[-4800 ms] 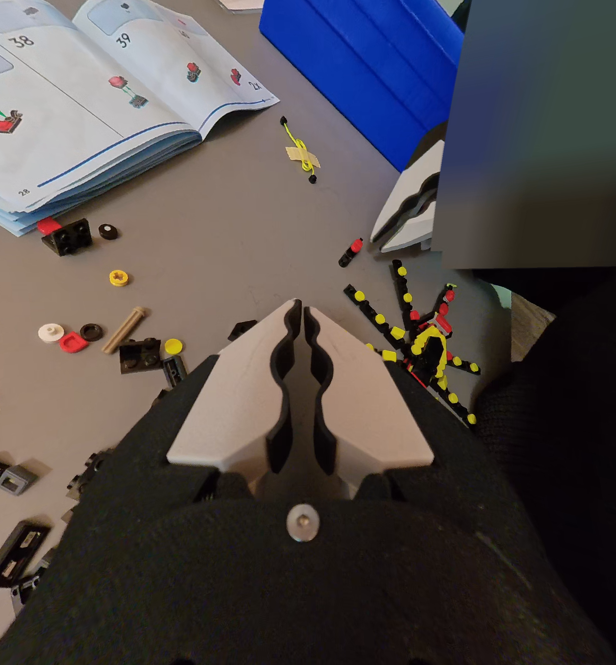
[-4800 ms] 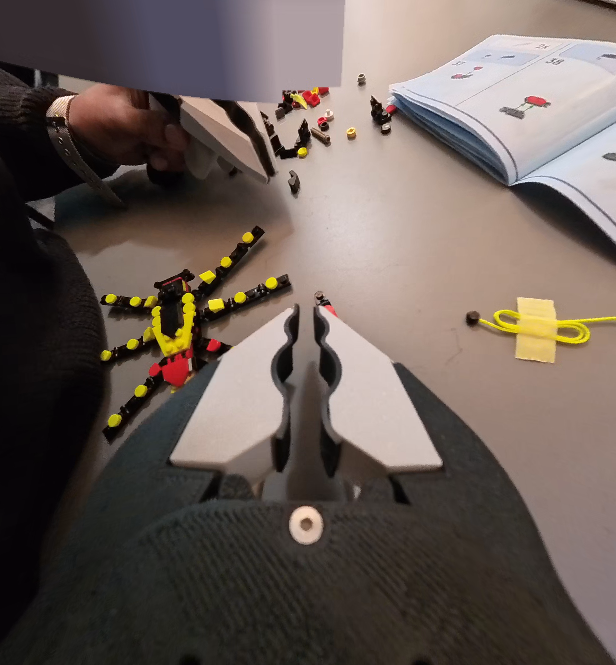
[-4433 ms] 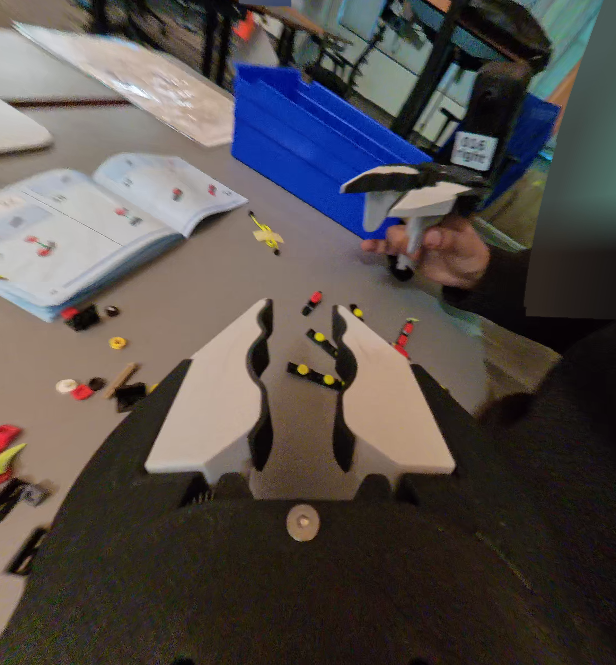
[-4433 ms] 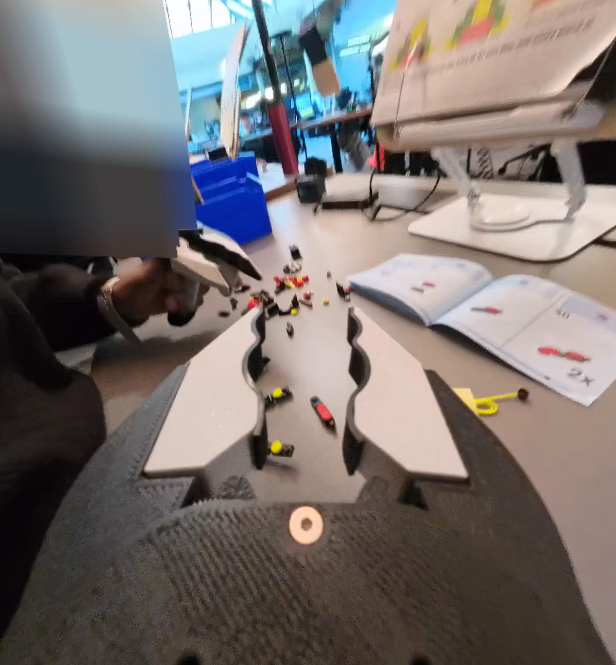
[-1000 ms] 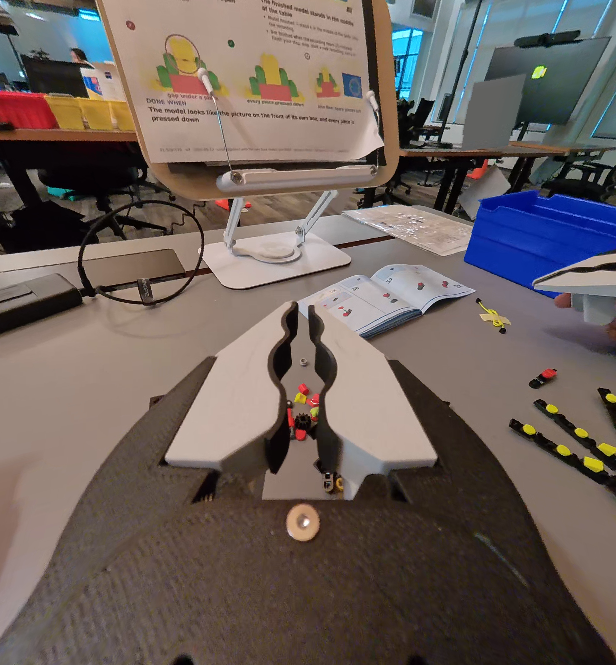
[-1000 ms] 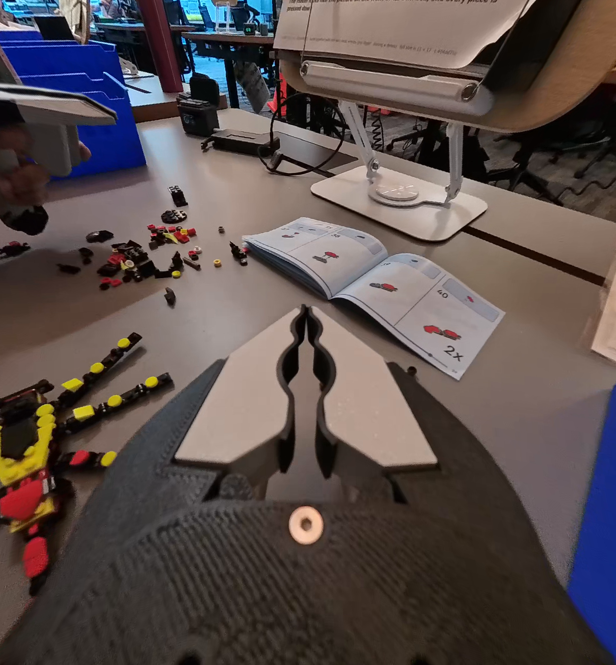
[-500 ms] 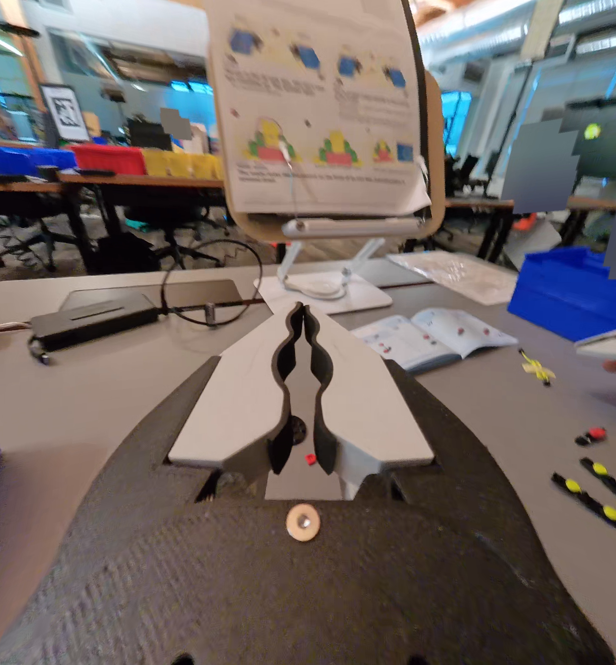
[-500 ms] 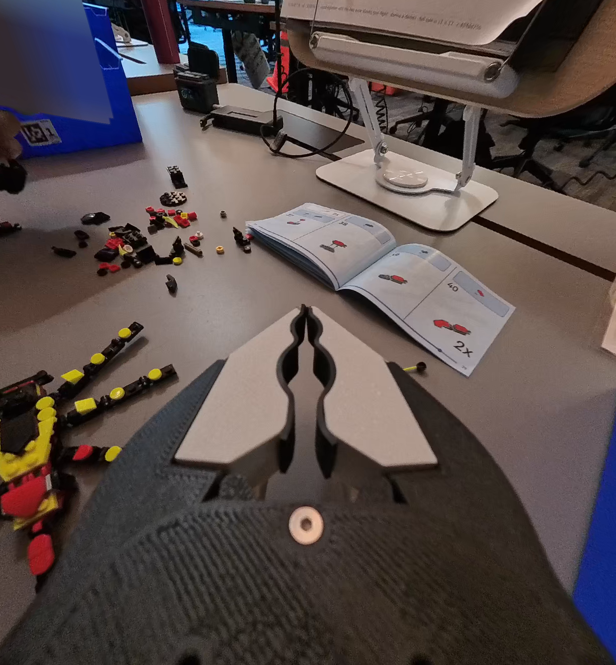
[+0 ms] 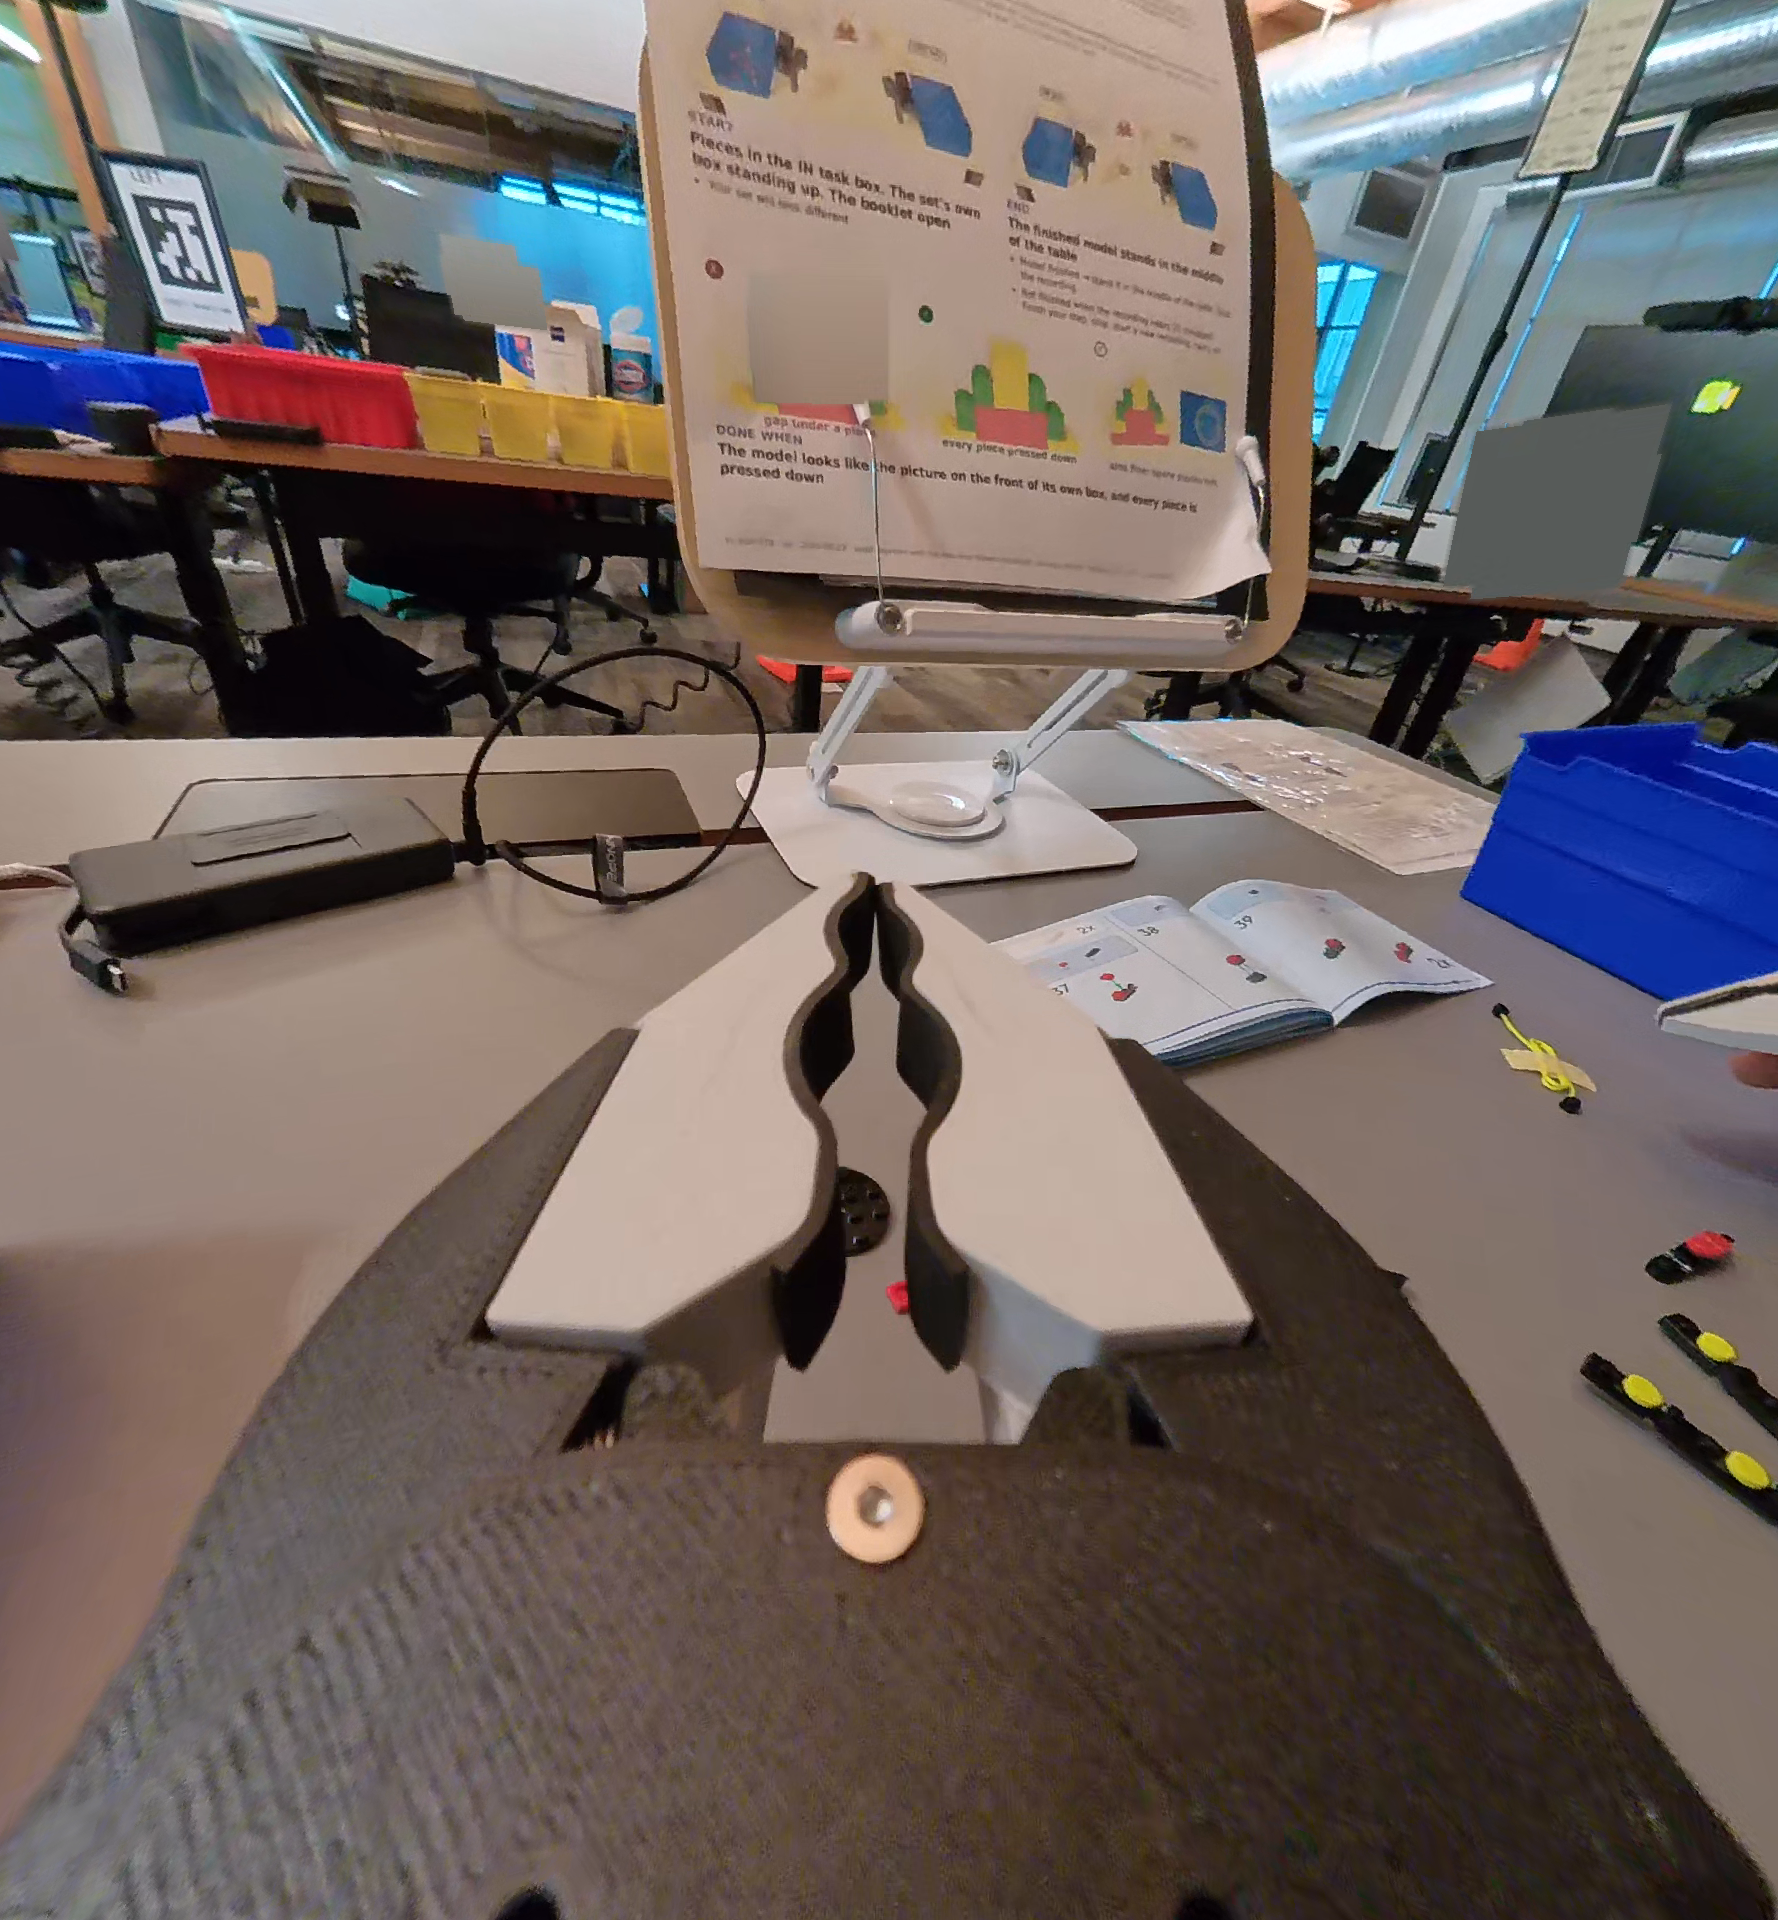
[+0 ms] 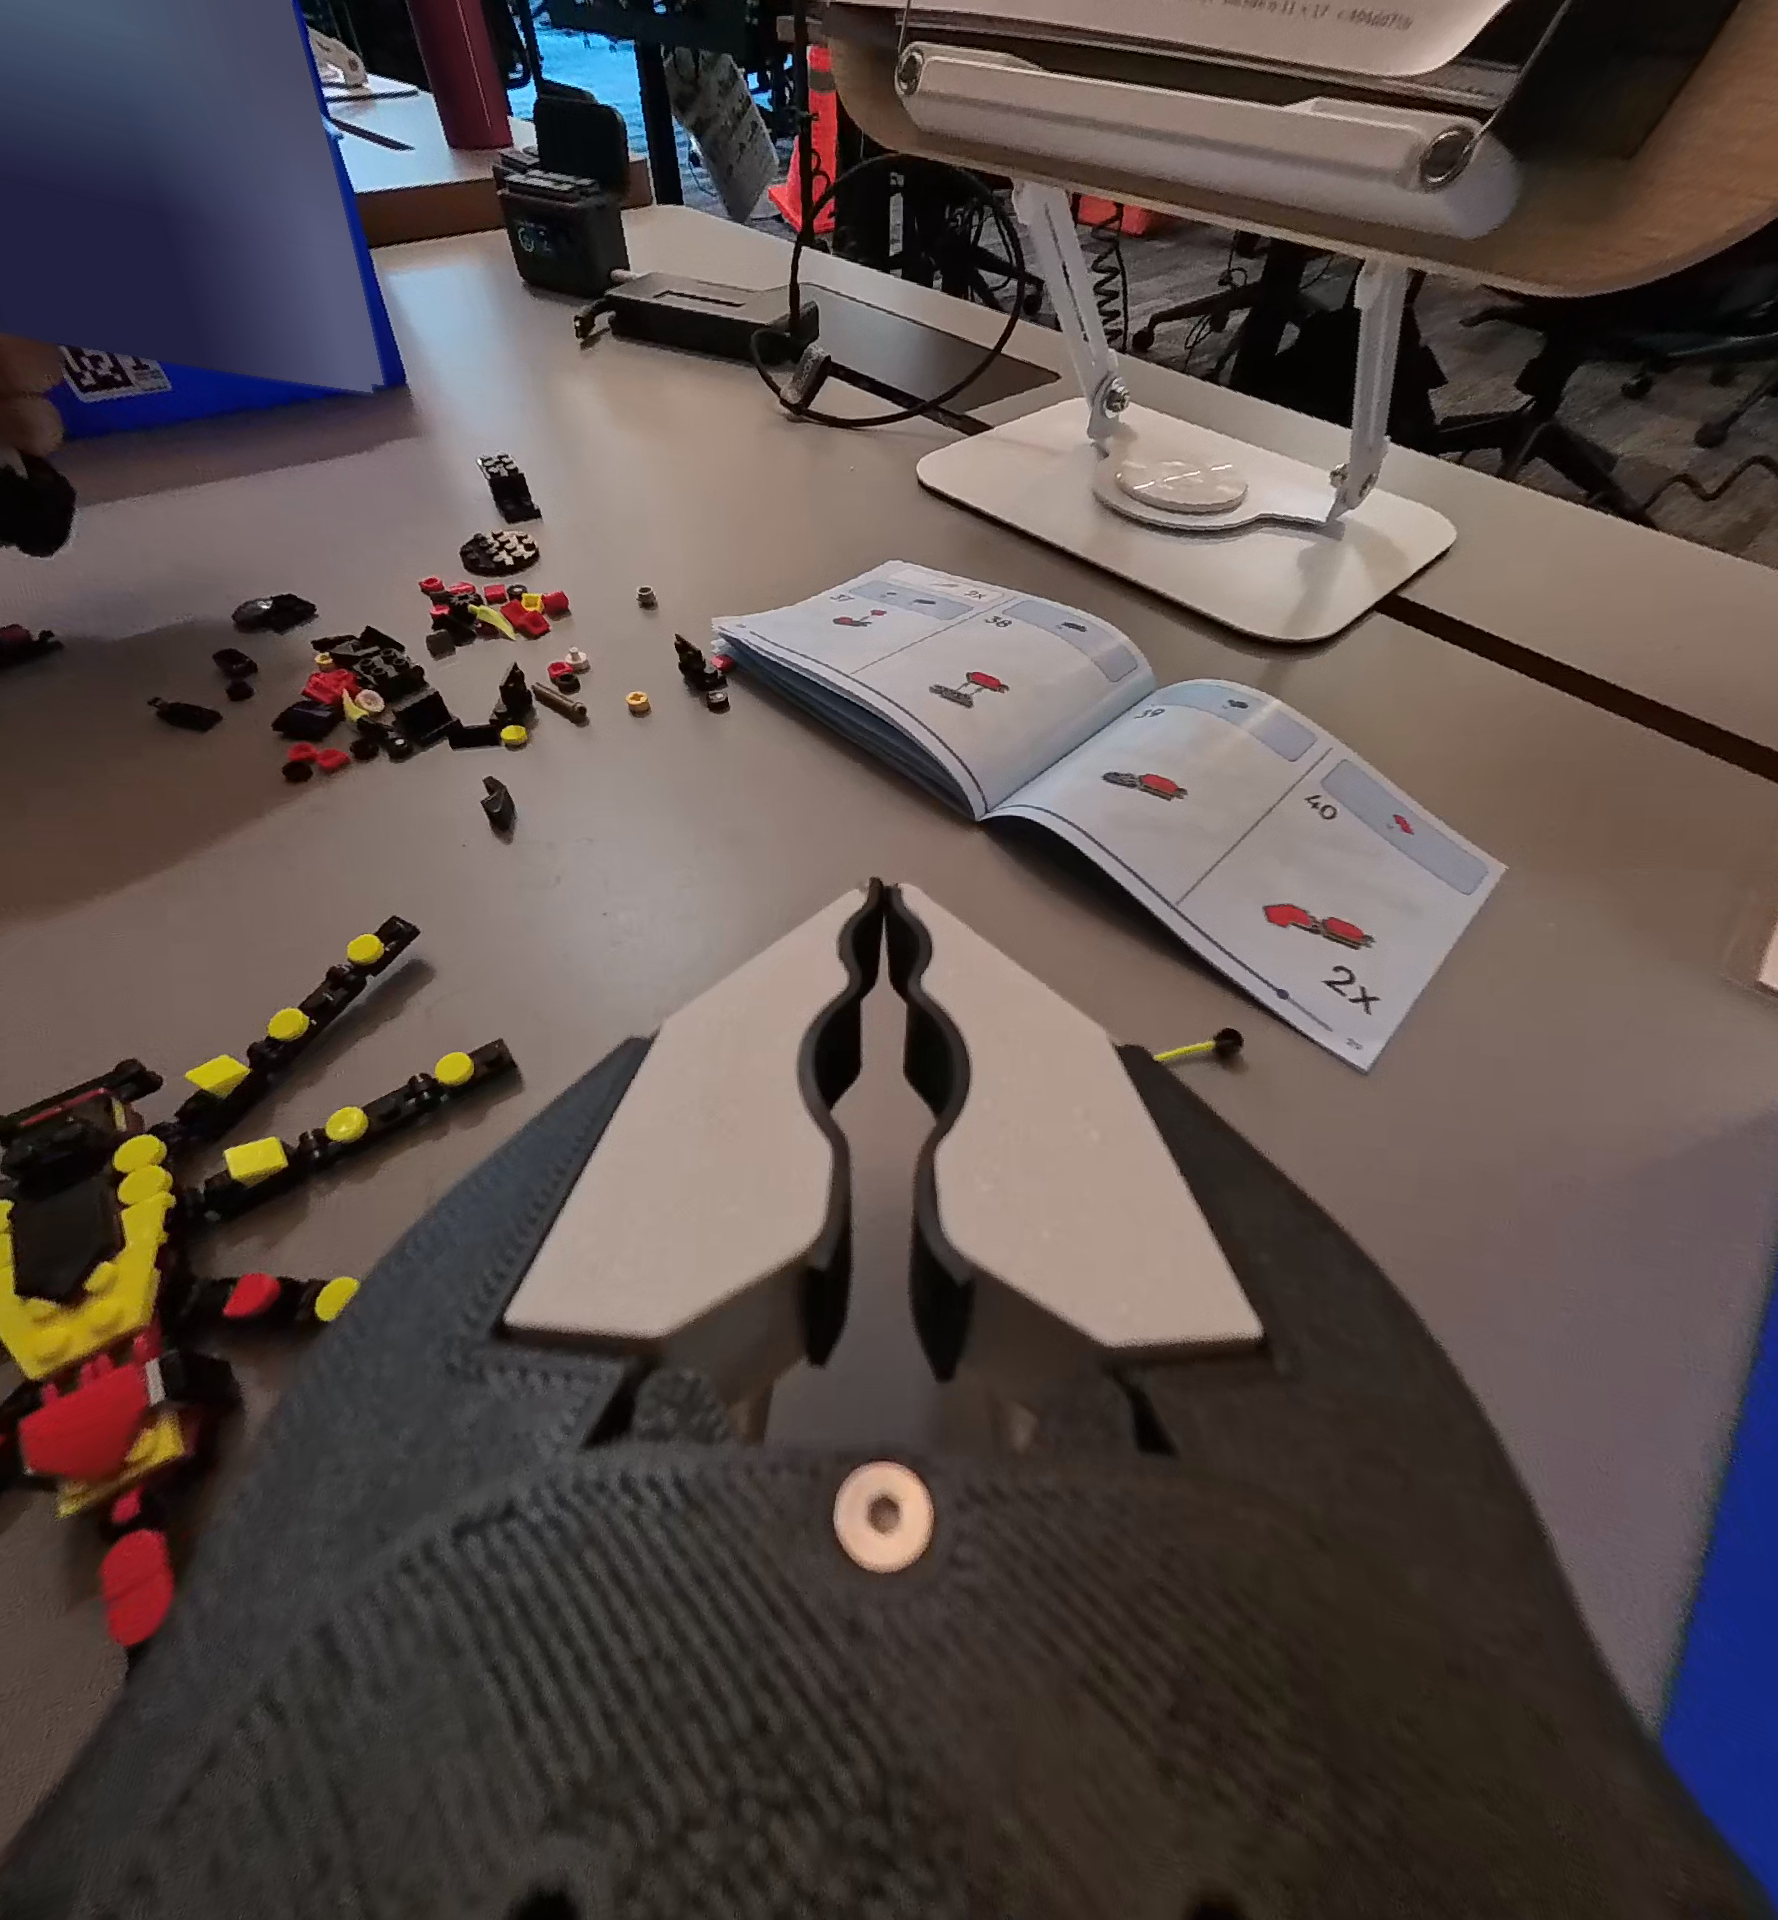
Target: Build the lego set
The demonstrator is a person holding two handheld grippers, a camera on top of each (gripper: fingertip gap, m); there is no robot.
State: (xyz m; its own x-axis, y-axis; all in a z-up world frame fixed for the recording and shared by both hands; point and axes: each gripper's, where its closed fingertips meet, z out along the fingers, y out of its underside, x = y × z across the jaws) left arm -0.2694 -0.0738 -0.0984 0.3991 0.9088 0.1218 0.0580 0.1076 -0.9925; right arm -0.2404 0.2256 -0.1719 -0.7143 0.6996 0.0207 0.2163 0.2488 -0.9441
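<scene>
1. A wide grey table fills the space, with a document stand at its far side that holds up a printed sheet.
2. A blue bin sits toward the right end of the table, and a black power brick with a looped cable lies to the left.
3. The left gripper is held above the table with nothing in it, its tips pressed together. It points toward the stand's base.
4. The right gripper is also empty, with its tips touching, and it is aimed at the open instruction booklet.
5. The partly built lego model lies flat near the table's front edge, to the left of the right gripper. It is a black, yellow and red spider-like figure with studded legs spread out.
6. A scatter of loose pieces, black, red and yellow, lies farther back, to the left of the booklet.
7. A yellow cord with a strip of tape on it rests between the booklet and the blue bin.
8. A small black and red piece sits alone just beyond the model's legs.
</scene>
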